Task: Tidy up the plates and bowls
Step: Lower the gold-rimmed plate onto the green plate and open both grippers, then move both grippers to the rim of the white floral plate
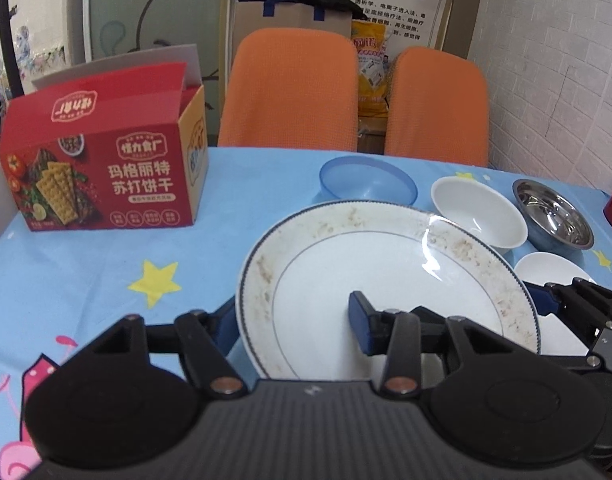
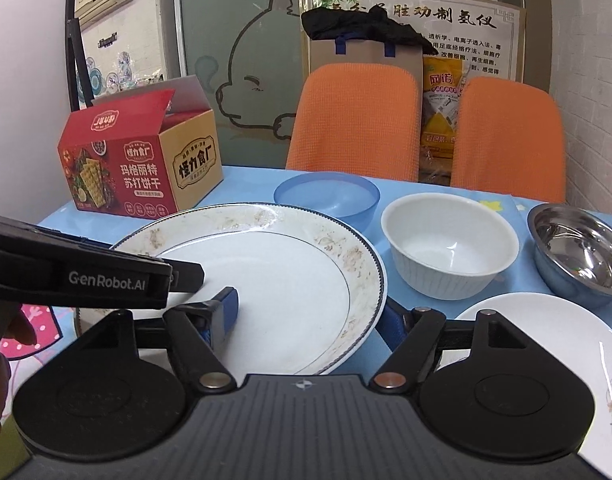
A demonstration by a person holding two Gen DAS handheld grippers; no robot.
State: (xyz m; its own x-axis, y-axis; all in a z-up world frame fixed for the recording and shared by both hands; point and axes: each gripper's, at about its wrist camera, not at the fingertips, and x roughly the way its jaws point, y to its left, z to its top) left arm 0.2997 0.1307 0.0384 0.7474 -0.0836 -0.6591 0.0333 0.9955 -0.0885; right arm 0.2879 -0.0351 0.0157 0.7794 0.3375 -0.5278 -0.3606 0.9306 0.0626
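Both jaws straddle opposite rims of your soiled dinner plate: left gripper at 9 o'clock, right gripper at 3, sharing its weight beside the bowls.

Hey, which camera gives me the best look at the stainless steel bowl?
The right wrist view. The stainless steel bowl is large there and its shiny inside is clear, though the picture's right side clips it. The left wrist view shows the whole bowl, but smaller, beyond the white bowl.

Two plates, perhaps three bowls.
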